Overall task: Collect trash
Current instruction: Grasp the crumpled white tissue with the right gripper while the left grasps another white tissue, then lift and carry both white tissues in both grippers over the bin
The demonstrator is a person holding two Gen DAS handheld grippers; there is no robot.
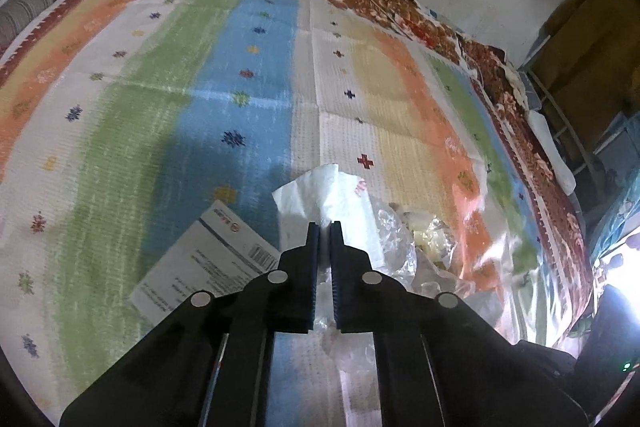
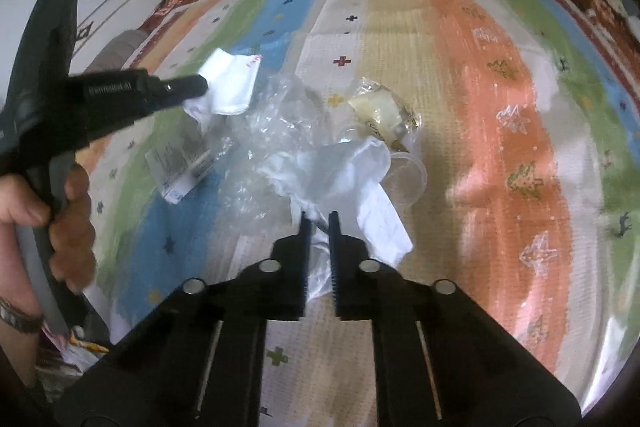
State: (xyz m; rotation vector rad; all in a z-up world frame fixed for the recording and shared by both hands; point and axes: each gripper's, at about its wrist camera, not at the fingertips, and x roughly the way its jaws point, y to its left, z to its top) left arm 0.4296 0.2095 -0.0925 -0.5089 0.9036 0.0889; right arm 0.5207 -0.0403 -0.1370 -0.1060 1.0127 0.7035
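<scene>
— On the striped, multicoloured woven bedspread (image 2: 500, 99), where's the trash?
— Heaped mid-bed: crumpled clear plastic wrap (image 2: 276, 115), a printed white card (image 1: 208, 259).
— And the tongs?
— Left tongs (image 1: 325, 225) are clamped on a white paper napkin with red print (image 1: 320, 193); right tongs (image 2: 319, 217) pinch a crumpled white tissue (image 2: 340, 171).

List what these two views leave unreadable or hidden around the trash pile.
- Printed card: left wrist view, text too small and blurred; a corner hidden under the left gripper.
- Crumpled paper: right wrist view, near part hidden behind the right gripper.
- Yellowish wrapper: right wrist view, contents blurred, unidentifiable.
- Red mark on the white tissue: both views, too blurred to read.
</scene>
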